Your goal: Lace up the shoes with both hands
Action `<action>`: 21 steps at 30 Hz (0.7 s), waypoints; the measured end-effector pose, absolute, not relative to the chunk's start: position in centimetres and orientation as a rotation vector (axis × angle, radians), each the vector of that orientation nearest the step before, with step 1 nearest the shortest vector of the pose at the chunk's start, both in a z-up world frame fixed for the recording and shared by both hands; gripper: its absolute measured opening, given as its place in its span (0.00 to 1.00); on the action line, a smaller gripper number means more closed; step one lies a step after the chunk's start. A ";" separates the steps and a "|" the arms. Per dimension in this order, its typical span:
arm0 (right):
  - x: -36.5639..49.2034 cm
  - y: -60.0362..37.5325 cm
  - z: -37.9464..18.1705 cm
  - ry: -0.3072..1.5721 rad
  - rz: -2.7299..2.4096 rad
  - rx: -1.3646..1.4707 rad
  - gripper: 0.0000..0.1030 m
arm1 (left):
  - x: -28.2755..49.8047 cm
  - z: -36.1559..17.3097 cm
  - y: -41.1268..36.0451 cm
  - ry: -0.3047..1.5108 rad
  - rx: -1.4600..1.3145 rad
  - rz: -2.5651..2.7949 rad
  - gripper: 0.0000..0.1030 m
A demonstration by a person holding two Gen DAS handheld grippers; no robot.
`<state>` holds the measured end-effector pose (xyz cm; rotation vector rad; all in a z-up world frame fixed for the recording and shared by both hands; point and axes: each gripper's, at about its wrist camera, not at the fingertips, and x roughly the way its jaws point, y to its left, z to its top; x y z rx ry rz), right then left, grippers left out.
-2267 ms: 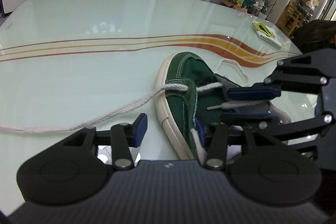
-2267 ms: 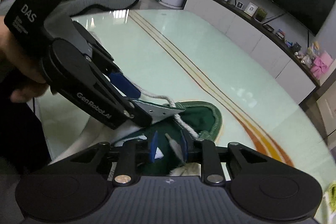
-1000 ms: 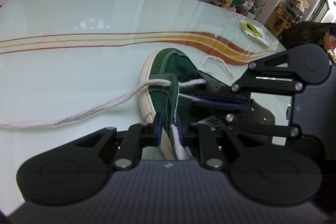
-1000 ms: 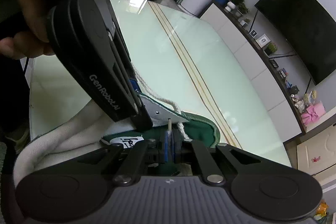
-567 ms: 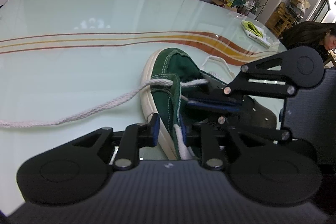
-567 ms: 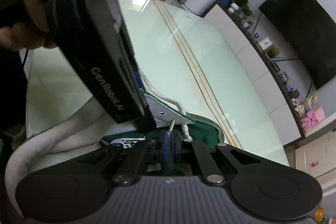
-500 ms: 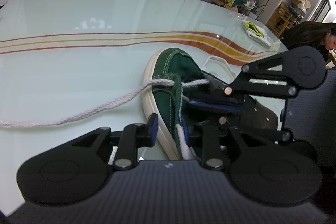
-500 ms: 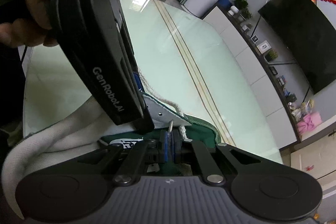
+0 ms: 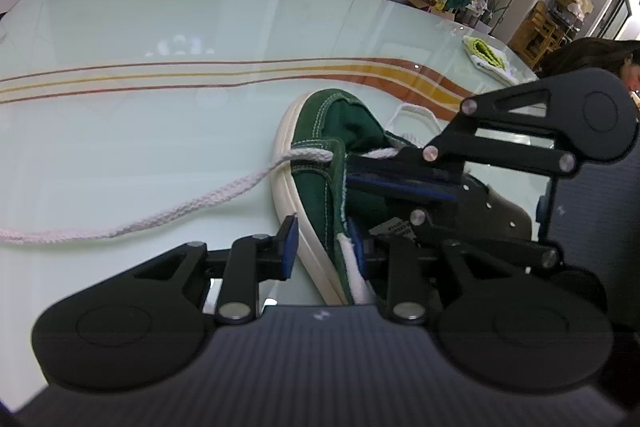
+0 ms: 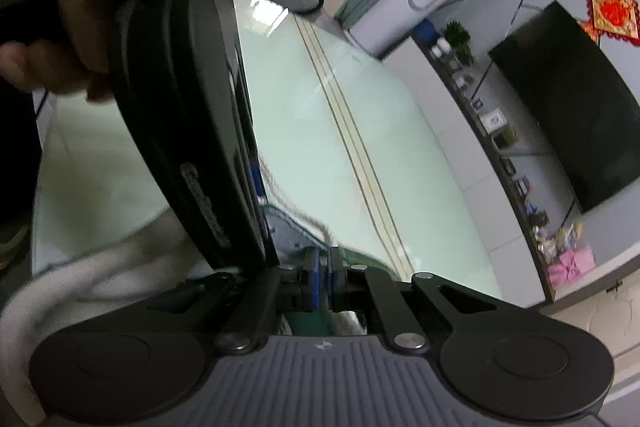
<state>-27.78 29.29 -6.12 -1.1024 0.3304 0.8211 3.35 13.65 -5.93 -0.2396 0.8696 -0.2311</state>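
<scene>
Green canvas low-top shoe lies on the pale glass table, straddled by the part-open, empty left gripper bracing it, while the right gripper, nearly closed beside its tongue, has unclear contents; a white braided lace trails leftward.

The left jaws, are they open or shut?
Open. The left gripper shows a wide gap, with the green shoe edge between its jaws.

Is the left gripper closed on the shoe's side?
No. The left gripper is open, its fingers either side of the green shoe wall without pinching it.
</scene>
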 end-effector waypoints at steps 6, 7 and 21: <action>-27.2 28.5 -5.2 0.406 0.815 -1.062 0.27 | 3.3 -6.1 13.8 0.873 -0.239 -0.232 0.30; -27.1 28.6 -5.2 0.409 0.809 -1.067 0.27 | 3.3 -6.1 13.8 0.873 -0.238 -0.232 0.30; -27.2 29.4 -6.6 0.400 0.828 -1.063 0.03 | 2.9 -6.2 14.3 0.875 -0.235 -0.234 0.32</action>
